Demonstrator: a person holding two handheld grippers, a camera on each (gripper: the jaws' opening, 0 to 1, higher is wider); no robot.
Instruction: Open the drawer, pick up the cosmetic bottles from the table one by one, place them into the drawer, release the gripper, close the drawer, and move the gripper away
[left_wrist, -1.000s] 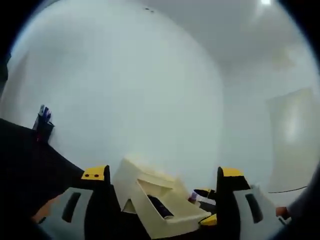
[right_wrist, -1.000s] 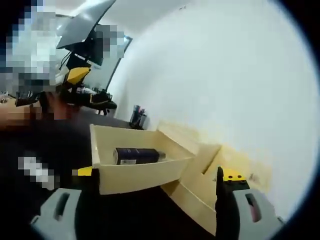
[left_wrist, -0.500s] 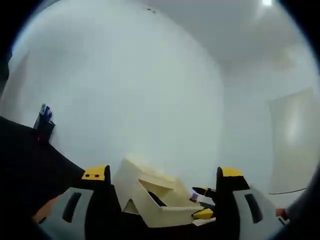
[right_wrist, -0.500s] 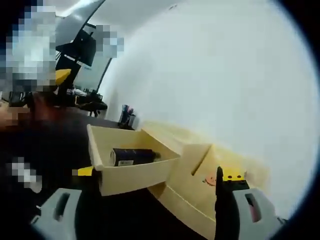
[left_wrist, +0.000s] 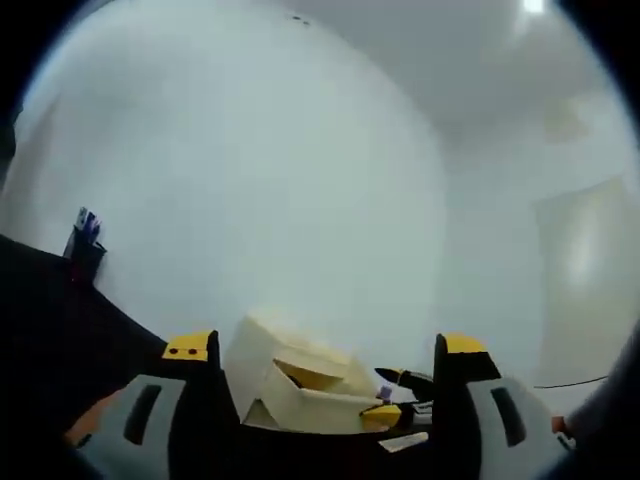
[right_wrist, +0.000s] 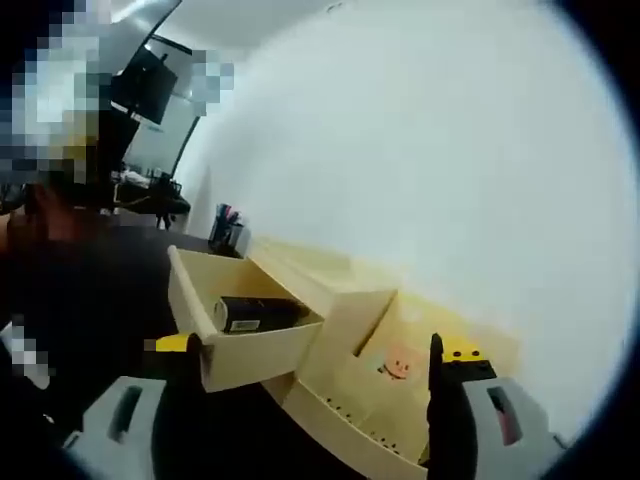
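Note:
A cream drawer unit (right_wrist: 390, 370) stands on the dark table by the white wall. Its upper drawer (right_wrist: 250, 352) is pulled partway out, and a dark cosmetic bottle (right_wrist: 255, 312) lies on its side inside. My right gripper (right_wrist: 315, 348) is open, and the drawer's front panel sits between its yellow-tipped jaws. In the left gripper view the same drawer unit (left_wrist: 285, 385) is small and low between the jaws of my left gripper (left_wrist: 325, 348), which is open and holds nothing. The right gripper's yellow and black tip (left_wrist: 392, 408) shows at the unit's right side.
A pen holder (right_wrist: 224, 232) with coloured pens stands on the table by the wall, left of the unit, also seen as the pen holder (left_wrist: 84, 240). A person (right_wrist: 70, 220) is at the far left. The dark tabletop (left_wrist: 60, 320) spreads to the left.
The drawer has slid further into the unit with the bottle inside. The right gripper has moved in towards the unit with it. The left gripper has stayed put.

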